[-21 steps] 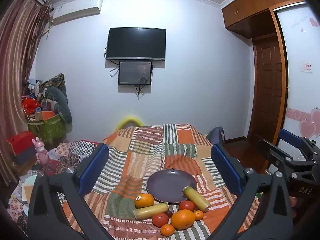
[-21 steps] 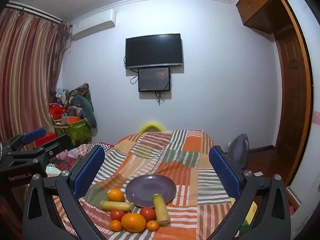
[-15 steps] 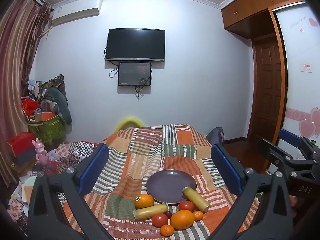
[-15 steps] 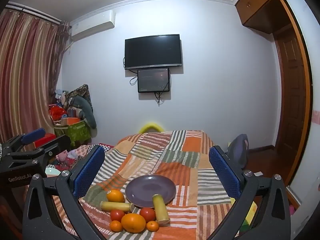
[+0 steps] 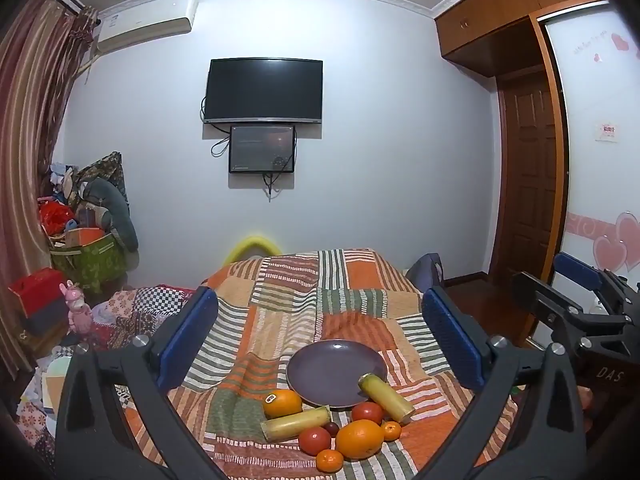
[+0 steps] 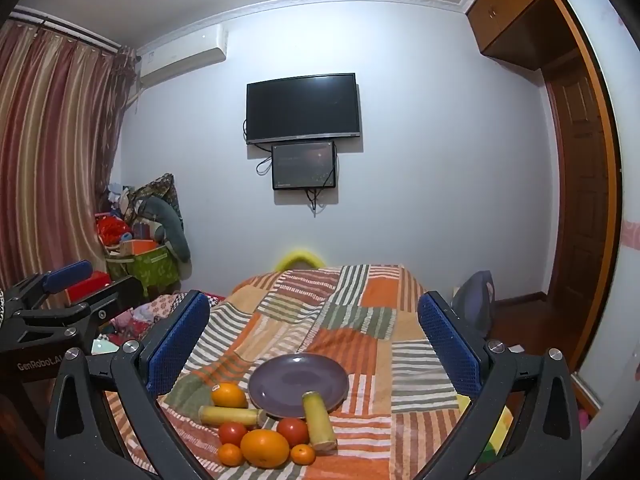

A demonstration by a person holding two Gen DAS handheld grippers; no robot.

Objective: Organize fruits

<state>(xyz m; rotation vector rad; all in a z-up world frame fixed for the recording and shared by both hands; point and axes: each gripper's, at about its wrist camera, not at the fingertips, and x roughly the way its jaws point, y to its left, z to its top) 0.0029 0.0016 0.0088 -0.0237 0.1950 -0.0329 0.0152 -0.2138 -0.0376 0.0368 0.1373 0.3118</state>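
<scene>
Small dark fruit mostly hidden behind tomato and big orange.

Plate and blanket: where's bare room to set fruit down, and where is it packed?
The purple plate is mostly bare; only a yellow-green stalk overlaps its near right rim. The striped blanket beyond the plate is open, as is the stretch to its right. It is crowded at the near edge: oranges, tomatoes and the second stalk sit bunched. Both grippers, left and right, are open.
</scene>
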